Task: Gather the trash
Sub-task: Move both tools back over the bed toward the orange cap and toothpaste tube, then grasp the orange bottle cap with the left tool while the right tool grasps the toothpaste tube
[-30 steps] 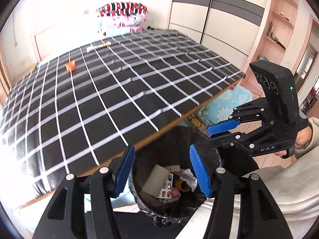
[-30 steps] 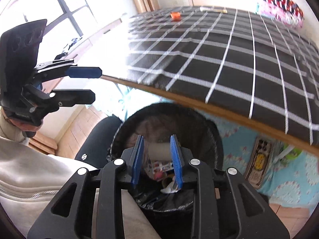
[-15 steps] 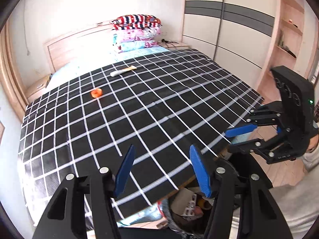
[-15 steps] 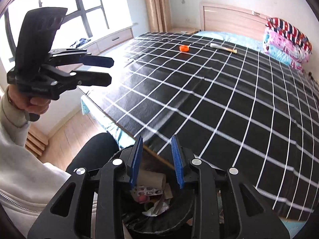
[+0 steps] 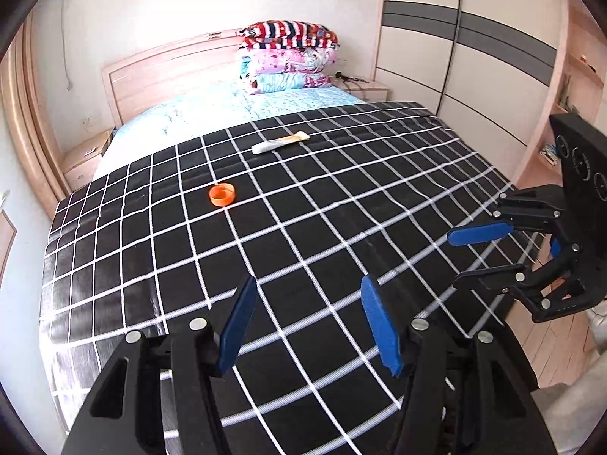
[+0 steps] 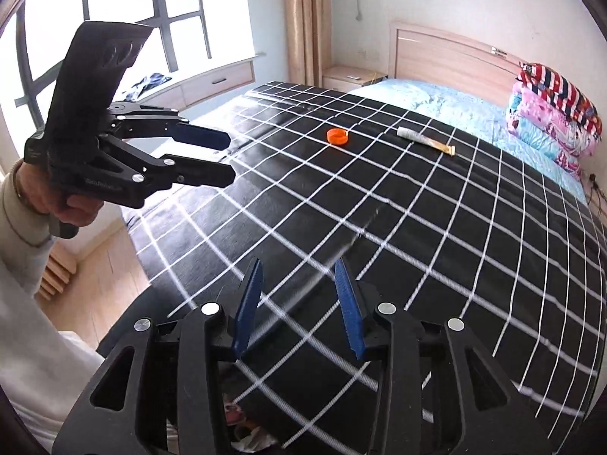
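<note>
An orange bottle cap [image 5: 222,194] lies on the black checked bed cover [image 5: 341,227], far ahead of both grippers; it also shows in the right wrist view [image 6: 338,136]. A white and yellow tube [image 5: 280,142] lies beyond it, and shows in the right wrist view [image 6: 425,140]. My left gripper [image 5: 307,318] is open and empty above the near bed edge; it also shows in the right wrist view [image 6: 224,157]. My right gripper [image 6: 299,295] is open and empty, seen in the left wrist view [image 5: 466,261] at the right. Trash in a black bin [image 6: 246,432] shows below the right gripper.
Folded quilts [image 5: 288,57] are stacked at the wooden headboard [image 5: 167,72]. A wardrobe [image 5: 474,57] stands on the right of the bed, a window [image 6: 114,19] on the left. The cover [image 6: 436,246] spreads over most of the bed.
Both grippers have lifted from above the bin and now point across the bed. The bin has dropped almost out of view. The right jaws have opened wider.
</note>
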{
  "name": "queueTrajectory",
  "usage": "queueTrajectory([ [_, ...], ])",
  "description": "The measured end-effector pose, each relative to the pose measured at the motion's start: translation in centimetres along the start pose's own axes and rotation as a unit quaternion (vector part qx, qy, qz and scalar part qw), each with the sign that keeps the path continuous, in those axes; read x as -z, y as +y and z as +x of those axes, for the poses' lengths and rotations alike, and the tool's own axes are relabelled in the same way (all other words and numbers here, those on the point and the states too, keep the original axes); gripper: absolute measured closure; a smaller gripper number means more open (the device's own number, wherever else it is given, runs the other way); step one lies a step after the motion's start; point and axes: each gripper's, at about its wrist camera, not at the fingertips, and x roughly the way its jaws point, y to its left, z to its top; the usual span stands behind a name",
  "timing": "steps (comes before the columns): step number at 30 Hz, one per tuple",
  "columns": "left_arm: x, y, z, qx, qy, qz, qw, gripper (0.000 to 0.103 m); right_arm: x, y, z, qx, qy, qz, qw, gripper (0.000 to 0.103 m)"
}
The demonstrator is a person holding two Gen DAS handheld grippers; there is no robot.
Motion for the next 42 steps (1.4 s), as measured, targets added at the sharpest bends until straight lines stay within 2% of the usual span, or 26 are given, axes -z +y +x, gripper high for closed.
queueTrajectory([
  [8,-1.7,3.3,3.1,-0.008,0.012,-0.021,0.9997,0.048,-3.9,-2.3,3.3,0.009,0.001,-0.021,1.0,0.063],
  [11,-2.4,4.5,4.3,-0.01,0.015,-0.03,0.9994,0.048,-5.5,-3.1,4.6,0.037,0.002,-0.049,0.998,0.063],
  [17,-4.0,7.4,7.0,-0.027,0.02,-0.046,0.9984,0.048,-8.8,-5.8,7.0,0.047,-0.006,-0.061,0.997,0.063],
  [22,-5.6,9.5,8.4,-0.017,0.019,-0.065,0.9976,0.048,-11.4,-8.5,9.6,0.052,-0.003,-0.061,0.997,0.063],
  [26,-6.6,10.3,9.5,-0.027,0.023,-0.068,0.997,0.048,-12.6,-10.8,12.2,0.051,0.013,-0.05,0.997,0.063],
  [30,-7.2,10.5,10.5,-0.023,0.03,-0.064,0.9973,0.048,-13.3,-12.3,14.7,0.064,0.022,-0.078,0.995,0.063],
  [37,-7.5,10.3,12.6,-0.039,0.043,-0.047,0.9972,0.048,-13.8,-14.6,17.1,0.059,0.017,-0.088,0.994,0.063],
  [42,-7.5,10.5,13.7,-0.039,0.051,-0.052,0.9966,0.048,-14.2,-15.7,17.9,0.026,0.035,-0.068,0.997,0.063],
])
